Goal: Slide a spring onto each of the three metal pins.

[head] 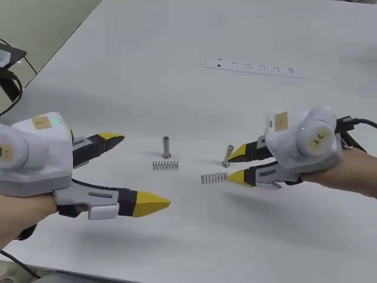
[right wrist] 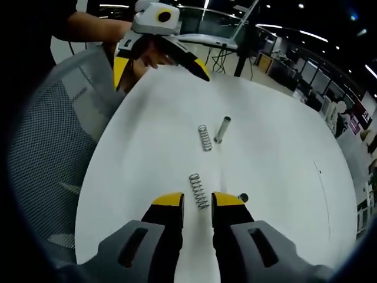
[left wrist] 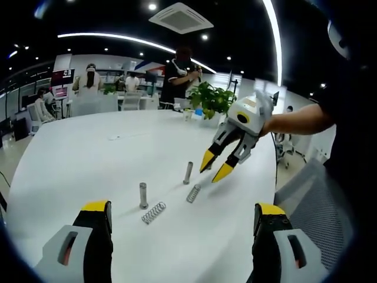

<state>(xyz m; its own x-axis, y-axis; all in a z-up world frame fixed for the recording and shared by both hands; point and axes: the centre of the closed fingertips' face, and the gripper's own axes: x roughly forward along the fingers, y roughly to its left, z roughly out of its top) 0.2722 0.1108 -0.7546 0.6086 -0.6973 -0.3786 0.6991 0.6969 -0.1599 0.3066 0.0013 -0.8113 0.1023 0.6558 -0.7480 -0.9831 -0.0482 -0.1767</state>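
Two short metal pins stand on the white table (head: 177,236): one pin (head: 166,147) at centre, a second pin (head: 228,155) by my right gripper. One spring (head: 165,165) lies just in front of the first pin. Another spring (head: 214,177) lies at the tips of my right gripper (head: 231,167), which is open by a narrow gap. In the right gripper view that spring (right wrist: 198,190) reaches in between the fingertips of the right gripper (right wrist: 198,203), and the second pin (right wrist: 242,197) sits just to their right. My left gripper (head: 138,171) hovers wide open to the left of the first pin, holding nothing.
A white power strip (head: 254,66) lies at the far side of the table. A grey mesh chair (right wrist: 53,147) stands at the near table edge. People and a potted plant (left wrist: 212,97) are beyond the table's far end.
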